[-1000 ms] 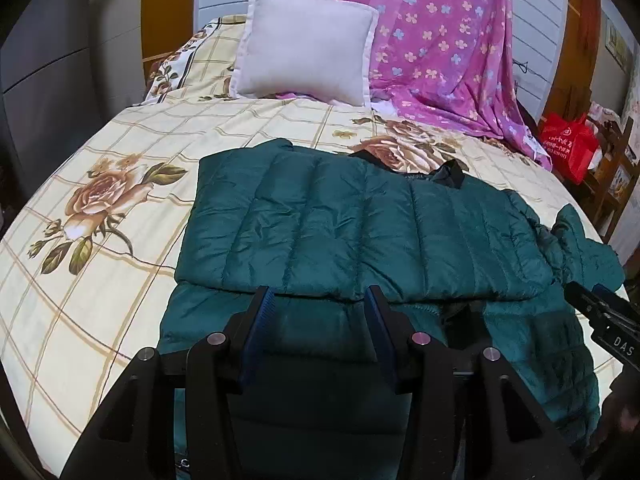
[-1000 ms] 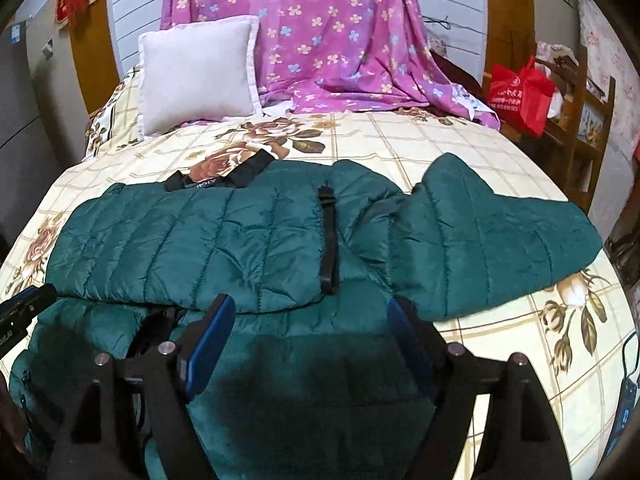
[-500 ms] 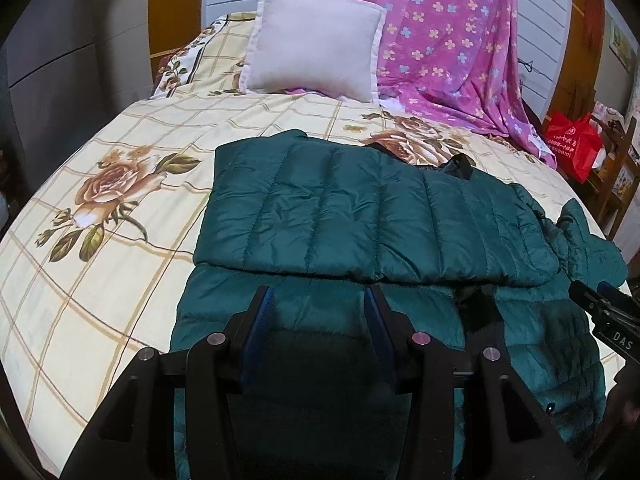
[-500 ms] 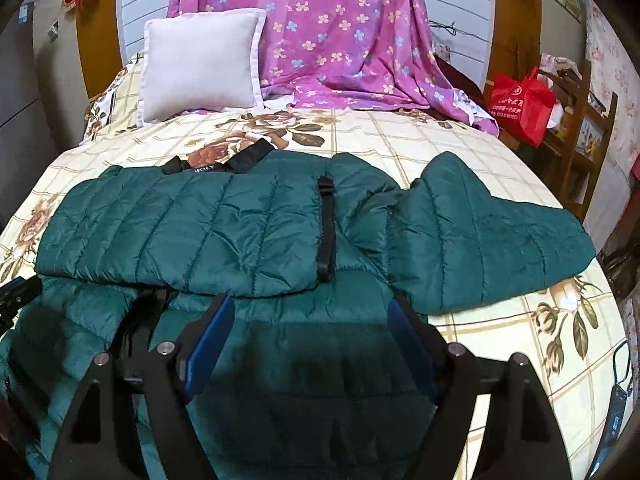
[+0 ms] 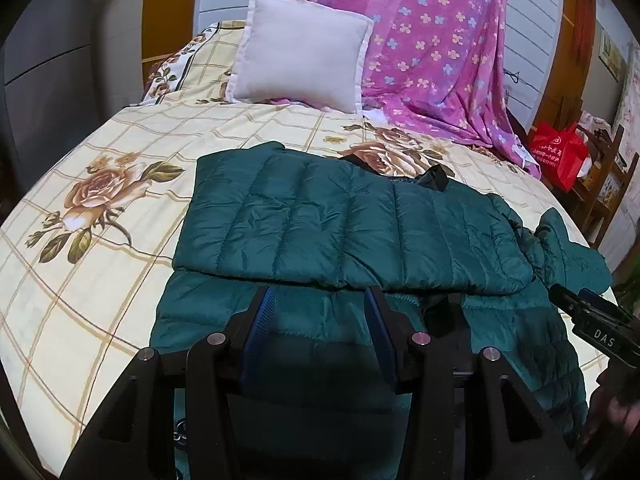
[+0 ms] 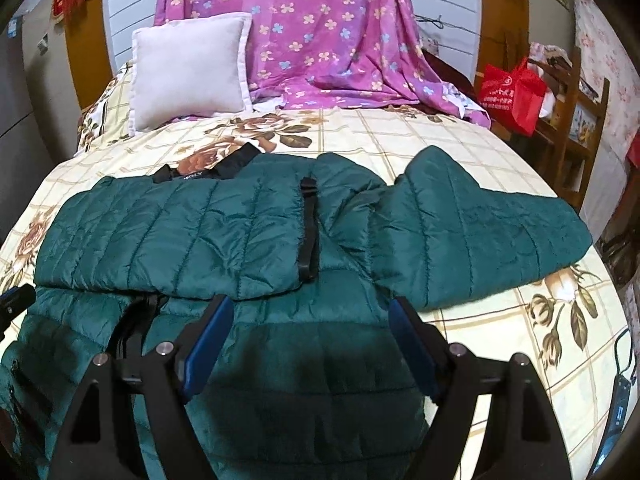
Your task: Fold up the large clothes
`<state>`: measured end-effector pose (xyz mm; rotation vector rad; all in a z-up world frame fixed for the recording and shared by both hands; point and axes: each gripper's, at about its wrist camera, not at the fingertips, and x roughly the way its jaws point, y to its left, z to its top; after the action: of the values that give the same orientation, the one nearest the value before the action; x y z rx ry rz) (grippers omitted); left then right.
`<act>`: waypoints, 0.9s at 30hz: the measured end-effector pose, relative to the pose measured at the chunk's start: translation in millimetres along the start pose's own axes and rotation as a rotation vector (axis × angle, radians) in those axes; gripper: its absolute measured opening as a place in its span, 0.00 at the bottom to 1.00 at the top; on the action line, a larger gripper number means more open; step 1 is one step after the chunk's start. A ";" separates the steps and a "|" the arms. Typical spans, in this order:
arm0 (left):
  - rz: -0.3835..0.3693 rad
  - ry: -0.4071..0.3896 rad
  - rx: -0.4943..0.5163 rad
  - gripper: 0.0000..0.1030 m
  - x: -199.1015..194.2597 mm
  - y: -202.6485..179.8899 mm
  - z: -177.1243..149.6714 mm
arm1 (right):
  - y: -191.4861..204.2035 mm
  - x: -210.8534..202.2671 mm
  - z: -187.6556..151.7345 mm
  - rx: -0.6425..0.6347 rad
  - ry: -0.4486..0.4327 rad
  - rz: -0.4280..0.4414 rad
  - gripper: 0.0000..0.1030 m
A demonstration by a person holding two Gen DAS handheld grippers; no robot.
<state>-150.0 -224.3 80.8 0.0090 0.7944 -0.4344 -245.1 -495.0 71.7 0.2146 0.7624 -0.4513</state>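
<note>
Jacket [image 6: 168, 236] half folded; your left gripper [image 5: 320, 312] and right gripper [image 6: 308, 320] hover apart, empty; slick quilting may slide toward the bed [image 5: 100, 300] edge.

Both wrist cameras look low and close across the quilted dark-green padded jacket [image 5: 352, 232] [image 6: 224, 236] toward the white square pillow [image 5: 300, 46] [image 6: 188, 72], which both views share.

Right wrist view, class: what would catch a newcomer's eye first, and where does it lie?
A dark green quilted jacket sprawls across the near part of the rose-patterned bedspread, one sleeve stretched out to the right. Behind it, a purple flowered sheet hangs at the head of the bed beside a white pillow. The open right gripper hovers over the jacket's near edge.
</note>
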 end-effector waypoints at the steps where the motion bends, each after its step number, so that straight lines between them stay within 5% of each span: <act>1: -0.001 -0.003 -0.002 0.27 0.4 -0.4 0.1 | -1.2 0.1 0.9 0.001 -0.001 -0.002 0.81; 27: -0.038 0.012 0.033 0.27 7.8 -25.2 -4.0 | -44.3 10.3 3.0 0.082 0.010 -0.045 0.81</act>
<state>-157.6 -249.5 76.5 0.0276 0.8005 -0.4834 -257.4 -538.4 65.4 0.2771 0.7602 -0.5248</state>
